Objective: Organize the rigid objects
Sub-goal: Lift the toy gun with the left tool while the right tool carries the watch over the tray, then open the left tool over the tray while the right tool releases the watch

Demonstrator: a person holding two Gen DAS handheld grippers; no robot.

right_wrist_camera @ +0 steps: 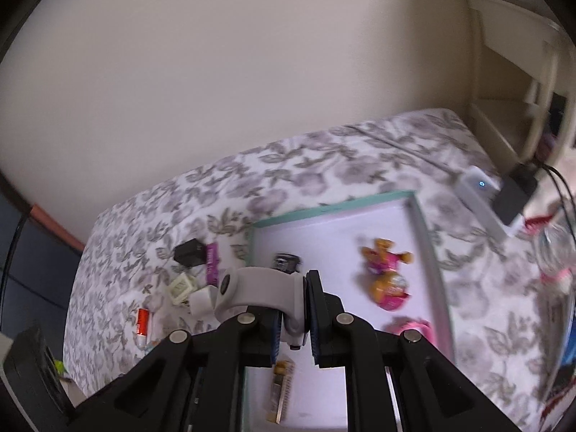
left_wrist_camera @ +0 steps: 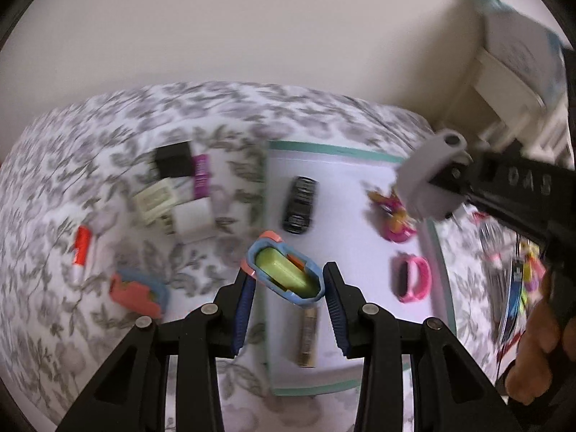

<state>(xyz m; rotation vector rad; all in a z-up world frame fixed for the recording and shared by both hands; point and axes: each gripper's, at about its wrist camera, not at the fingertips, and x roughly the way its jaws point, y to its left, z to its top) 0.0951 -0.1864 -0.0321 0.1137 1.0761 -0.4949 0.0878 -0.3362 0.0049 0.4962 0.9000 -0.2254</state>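
R gripper (right_wrist_camera: pixel 291 318) clamps grey curved part (right_wrist_camera: pixel 259 288) above teal-rimmed tray (right_wrist_camera: pixel 324 208) w/ toys.

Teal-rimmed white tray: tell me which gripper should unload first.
Probably left. The left gripper holds the blue-and-coral case over the tray; the right gripper holds a grey plastic clip.

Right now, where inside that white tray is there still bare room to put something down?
The white tray is bare along its far edge, between the black toy car and the bear toy, and between the gold tube and the pink band. The boxes left of it are crowded.
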